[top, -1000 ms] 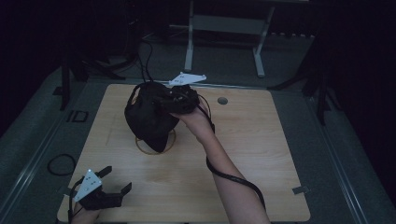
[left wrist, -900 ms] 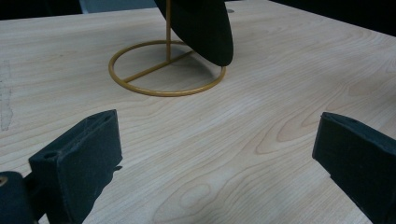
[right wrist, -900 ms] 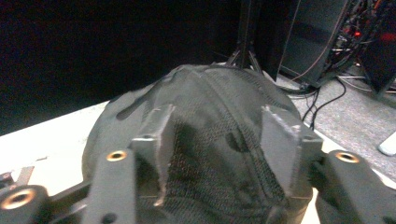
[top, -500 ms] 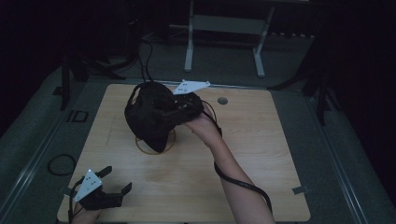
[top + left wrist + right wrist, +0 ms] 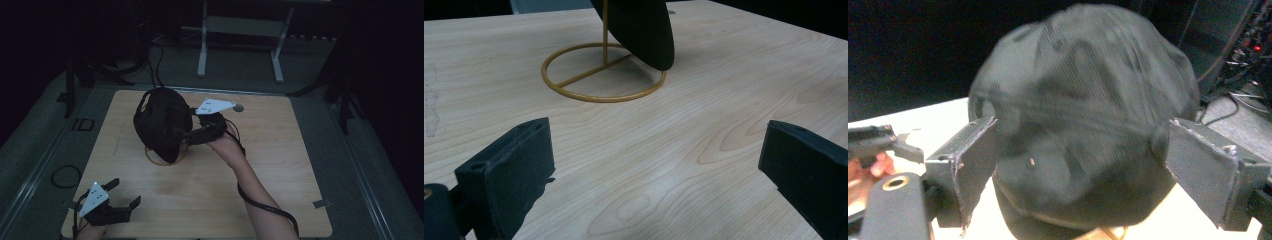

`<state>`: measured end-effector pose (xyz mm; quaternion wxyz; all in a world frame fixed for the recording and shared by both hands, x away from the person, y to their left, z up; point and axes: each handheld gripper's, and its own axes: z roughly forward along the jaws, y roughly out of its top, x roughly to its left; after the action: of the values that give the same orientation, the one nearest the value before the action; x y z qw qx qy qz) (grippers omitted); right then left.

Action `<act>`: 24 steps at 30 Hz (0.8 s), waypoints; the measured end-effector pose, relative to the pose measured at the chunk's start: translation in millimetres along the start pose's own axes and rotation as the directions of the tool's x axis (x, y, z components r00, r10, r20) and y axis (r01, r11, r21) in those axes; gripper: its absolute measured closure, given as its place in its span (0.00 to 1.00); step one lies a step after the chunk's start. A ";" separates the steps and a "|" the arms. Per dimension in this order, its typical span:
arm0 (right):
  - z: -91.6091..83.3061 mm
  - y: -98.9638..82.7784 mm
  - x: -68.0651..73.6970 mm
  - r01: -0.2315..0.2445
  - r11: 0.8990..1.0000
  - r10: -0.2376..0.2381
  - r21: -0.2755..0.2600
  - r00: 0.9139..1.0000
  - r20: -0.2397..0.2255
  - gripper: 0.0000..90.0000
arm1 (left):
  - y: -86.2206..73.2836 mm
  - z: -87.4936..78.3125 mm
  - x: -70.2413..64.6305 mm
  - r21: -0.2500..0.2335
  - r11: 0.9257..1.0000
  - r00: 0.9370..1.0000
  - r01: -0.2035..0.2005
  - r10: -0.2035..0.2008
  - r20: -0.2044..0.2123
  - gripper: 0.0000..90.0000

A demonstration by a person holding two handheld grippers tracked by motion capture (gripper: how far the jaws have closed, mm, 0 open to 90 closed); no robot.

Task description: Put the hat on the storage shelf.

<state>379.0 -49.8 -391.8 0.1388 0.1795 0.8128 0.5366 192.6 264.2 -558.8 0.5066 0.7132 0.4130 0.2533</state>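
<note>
A wooden table (image 5: 280, 165) lies under both claws. A small grey disc (image 5: 238, 107) sits just beyond the right claw (image 5: 187, 137). A cable loop (image 5: 65, 176) lies on the floor left of the left claw (image 5: 124, 193). A white metal frame (image 5: 240, 30) stands well beyond the right claw.

A: Right gripper (image 5: 1080, 165) status?
B: Jaws spread wide, a blurred black cap (image 5: 1083, 115) between them; contact can't be judged.
A: Background?
B: Pale table (image 5: 943, 120) beneath, left gripper (image 5: 878, 142) far left, cables (image 5: 1233, 70) right.

Dim lab or studio, wooden table (image 5: 280, 200), floor cables (image 5: 65, 176) (metal stand legs (image 5: 239, 46) behind)
</note>
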 end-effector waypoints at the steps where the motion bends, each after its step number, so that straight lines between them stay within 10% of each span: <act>1: -1.9 -3.1 -0.6 0.001 1.000 -0.001 0.003 1.000 0.005 0.16 | 0.0 0.0 0.1 0.000 1.000 1.000 0.001 -0.001 0.000 0.02; 24: -35.5 -84.0 8.7 -0.017 0.999 0.015 0.041 0.998 0.057 0.15 | -0.5 0.5 0.8 -0.009 1.000 1.000 0.019 -0.019 0.001 0.02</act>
<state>344.3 -105.4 -455.9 0.1539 0.2041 0.8179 0.5155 193.3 264.7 -559.5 0.5125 0.7069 0.4183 0.2501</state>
